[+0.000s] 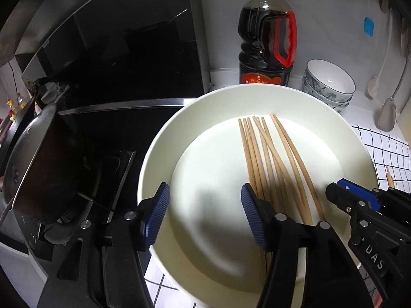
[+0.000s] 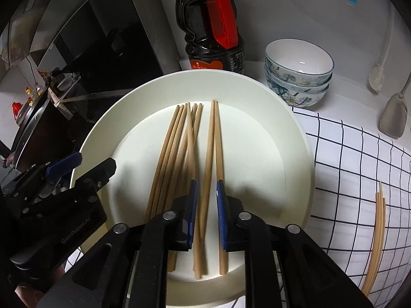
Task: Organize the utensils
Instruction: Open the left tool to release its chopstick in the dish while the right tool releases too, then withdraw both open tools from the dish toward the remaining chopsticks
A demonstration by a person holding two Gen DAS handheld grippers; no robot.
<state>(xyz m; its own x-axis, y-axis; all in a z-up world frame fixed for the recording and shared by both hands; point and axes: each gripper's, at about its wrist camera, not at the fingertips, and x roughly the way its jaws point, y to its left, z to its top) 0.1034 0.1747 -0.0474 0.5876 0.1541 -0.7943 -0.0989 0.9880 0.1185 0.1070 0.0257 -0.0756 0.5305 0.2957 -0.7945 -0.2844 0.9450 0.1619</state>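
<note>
A wide white plate (image 1: 159, 154) (image 2: 295, 159) lies under both grippers. Several wooden chopsticks (image 1: 259, 148) (image 2: 174, 138) lie in a loose bundle on it. A separate pair (image 1: 290, 148) (image 2: 214, 138) lies to their right. My left gripper (image 1: 205, 213) hangs open over the bare left part of the plate, with nothing between its fingers. My right gripper (image 2: 207, 205) straddles the separate pair with its pads slightly apart, and a gap shows beside the sticks. More chopsticks (image 2: 379, 220) lie on the checked cloth at the right.
A dark sauce bottle (image 1: 267, 33) with a red handle and stacked patterned bowls (image 2: 298, 69) stand behind the plate. A pan (image 1: 38, 166) sits on the black stove at the left. A spatula (image 2: 394, 118) and a brush (image 2: 376, 77) hang at the right wall. The checked cloth (image 2: 359, 159) covers the counter.
</note>
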